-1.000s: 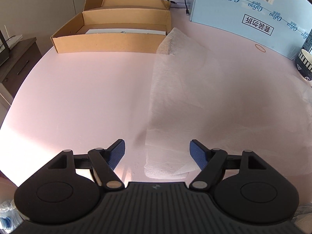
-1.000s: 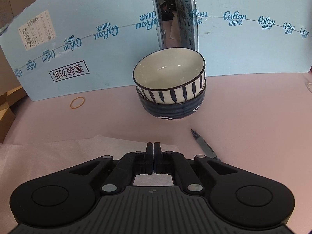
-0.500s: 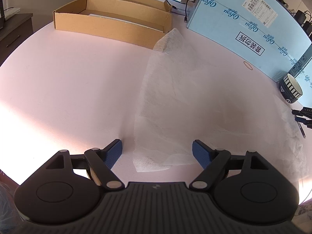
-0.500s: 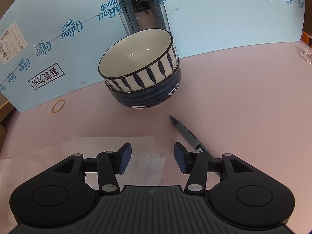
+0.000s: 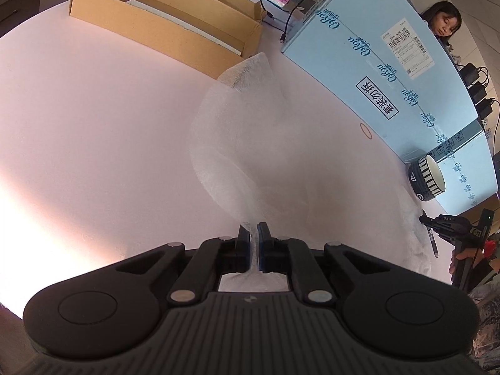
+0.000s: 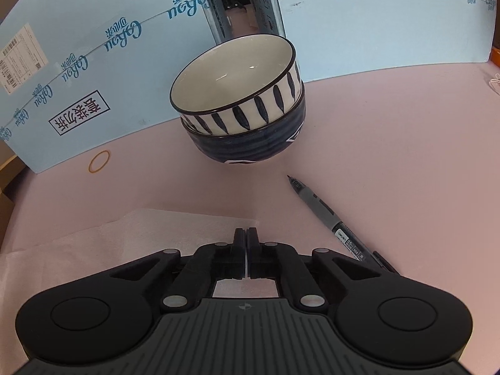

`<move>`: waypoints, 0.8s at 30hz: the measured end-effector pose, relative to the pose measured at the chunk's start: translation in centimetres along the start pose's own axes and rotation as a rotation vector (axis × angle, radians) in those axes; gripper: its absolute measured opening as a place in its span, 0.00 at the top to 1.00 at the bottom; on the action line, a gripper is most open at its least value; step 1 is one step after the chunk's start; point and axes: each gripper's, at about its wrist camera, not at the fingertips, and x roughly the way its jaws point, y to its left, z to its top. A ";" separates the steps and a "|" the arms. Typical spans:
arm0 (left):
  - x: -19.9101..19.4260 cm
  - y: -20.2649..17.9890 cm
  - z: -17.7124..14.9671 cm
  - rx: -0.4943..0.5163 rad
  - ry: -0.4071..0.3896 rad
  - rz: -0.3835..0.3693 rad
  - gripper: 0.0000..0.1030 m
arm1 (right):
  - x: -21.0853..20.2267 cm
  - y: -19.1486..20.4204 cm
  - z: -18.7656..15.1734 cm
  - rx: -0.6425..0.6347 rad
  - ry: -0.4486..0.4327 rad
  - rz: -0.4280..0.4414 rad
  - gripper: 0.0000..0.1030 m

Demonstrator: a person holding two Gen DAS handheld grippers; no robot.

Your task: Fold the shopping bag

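Observation:
The shopping bag (image 5: 265, 143) is a thin white translucent sheet spread on the pink table (image 5: 93, 125). My left gripper (image 5: 253, 228) is shut on the bag's near edge, and the film rises from the table in a ridge toward its pads. The bag's other end (image 6: 156, 228) lies flat in the right wrist view. There my right gripper (image 6: 246, 231) is shut on the corner, with a white sliver showing between its pads. The right gripper (image 5: 428, 220) also appears at the far right of the left wrist view, held by a hand.
Two stacked striped bowls (image 6: 243, 106) stand just beyond the right gripper, and a black pen (image 6: 325, 209) lies to its right. A rubber band (image 6: 99, 162) lies by the big blue box (image 6: 93, 62). Open cardboard boxes (image 5: 162, 28) sit at the far left. A person sits behind the blue box.
Both grippers stood open half a second ago and have shut on the bag. The left one now lifts its edge into a ridge. The left wrist view has rolled.

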 end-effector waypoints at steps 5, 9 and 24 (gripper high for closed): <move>-0.8 1.4 0.1 0.004 0.095 0.086 0.94 | -2.4 1.1 0.3 -0.039 -0.073 0.001 0.99; 0.0 2.4 -0.6 -0.012 0.133 0.119 0.90 | -3.5 0.7 0.5 -0.064 -0.099 -0.028 0.99; -2.6 -0.5 3.1 0.213 -0.142 0.435 0.58 | -7.5 -5.6 -5.5 0.096 -0.091 -0.085 0.63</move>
